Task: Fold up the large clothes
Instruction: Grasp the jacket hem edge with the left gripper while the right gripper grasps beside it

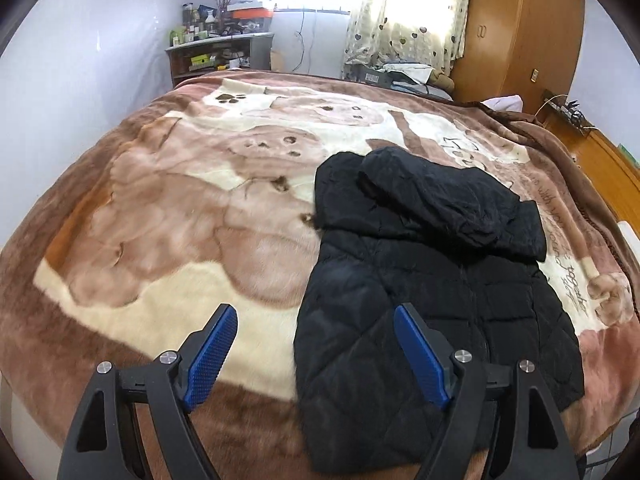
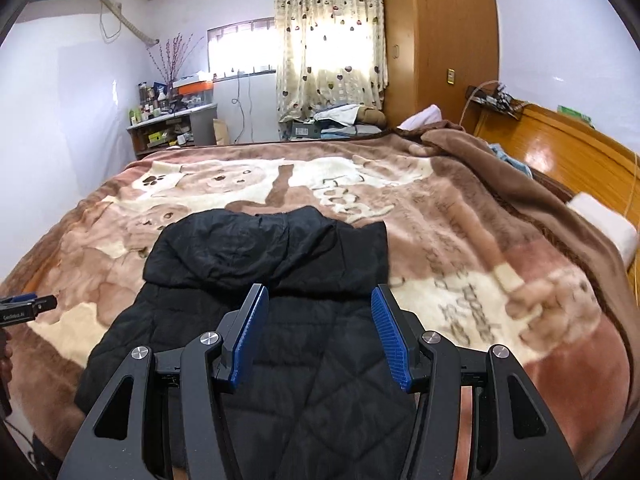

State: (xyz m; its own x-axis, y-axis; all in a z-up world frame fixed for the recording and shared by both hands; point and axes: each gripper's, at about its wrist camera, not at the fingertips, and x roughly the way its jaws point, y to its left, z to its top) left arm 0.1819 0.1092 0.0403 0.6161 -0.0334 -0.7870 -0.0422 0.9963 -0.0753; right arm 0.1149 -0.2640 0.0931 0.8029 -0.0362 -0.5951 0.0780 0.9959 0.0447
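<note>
My left gripper [image 1: 316, 312] hangs above the bed with its jaws standing wide apart and nothing between them — the blue pads [image 1: 210, 350] face each other over bare blanket [image 1: 160, 208] and the near left edge of the black quilted jacket [image 1: 420, 280]. My right gripper [image 2: 318, 300] hangs over the jacket [image 2: 280, 320] as well, jaws parted and empty, not touching the fabric. The jacket lies flat on the teddy-bear blanket [image 2: 460, 240], towards the near edge of the bed, with its hood [image 1: 440, 196] folded down over the upper body and the sleeves tucked out of sight. In the right wrist view my left gripper's tip [image 2: 28, 306] shows at the left margin, well apart from the jacket. A wooden wardrobe [image 2: 440, 40] and a heart-print curtain [image 2: 332, 52] stand beyond the bed.
</note>
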